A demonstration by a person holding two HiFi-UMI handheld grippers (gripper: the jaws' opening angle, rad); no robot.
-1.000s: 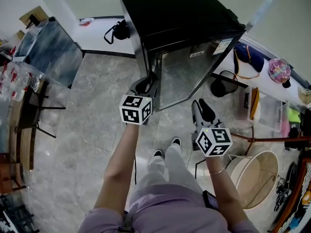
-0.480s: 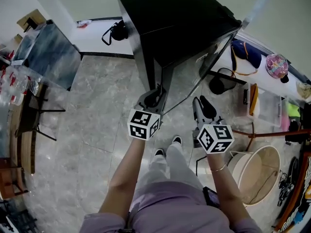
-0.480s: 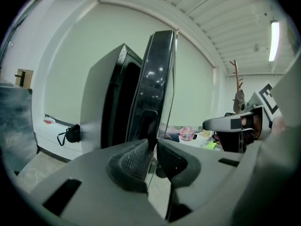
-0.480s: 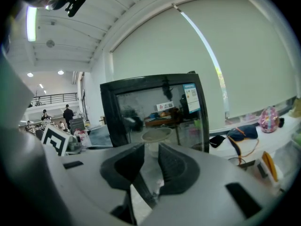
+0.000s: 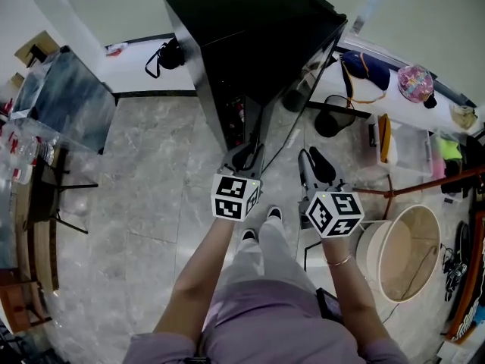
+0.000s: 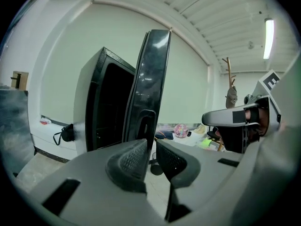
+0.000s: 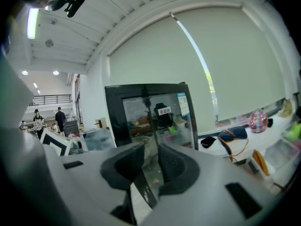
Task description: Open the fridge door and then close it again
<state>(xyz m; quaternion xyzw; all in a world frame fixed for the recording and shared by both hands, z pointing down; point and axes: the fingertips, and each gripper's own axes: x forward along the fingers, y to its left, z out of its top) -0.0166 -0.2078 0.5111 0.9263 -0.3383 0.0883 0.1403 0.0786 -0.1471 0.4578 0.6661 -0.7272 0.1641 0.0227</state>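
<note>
The fridge (image 5: 250, 36) stands ahead of us, its door (image 6: 153, 79) swung out toward us. The door's free edge runs upright, directly ahead of the left gripper (image 6: 151, 147), the nearer one. Its jaws have just been closing; a slim gap remains, with nothing visibly pinched. The right gripper (image 7: 154, 157) faces the door's glass, jaws slightly apart and empty.

Floor (image 5: 144, 203): grey marbled tile, filling the centre and left of the head view. Standing on it:
- black fridge (image 5: 250, 36), upper centre
- glass-topped table (image 5: 68, 97), upper left
- dark-framed chair (image 5: 53, 180), left edge
- round pale tub (image 5: 405, 256), lower right
- person's black shoes (image 5: 274, 214), centre

White ledge (image 5: 135, 70) along the wall, upper left, carries a black bag (image 5: 163, 51).
</note>
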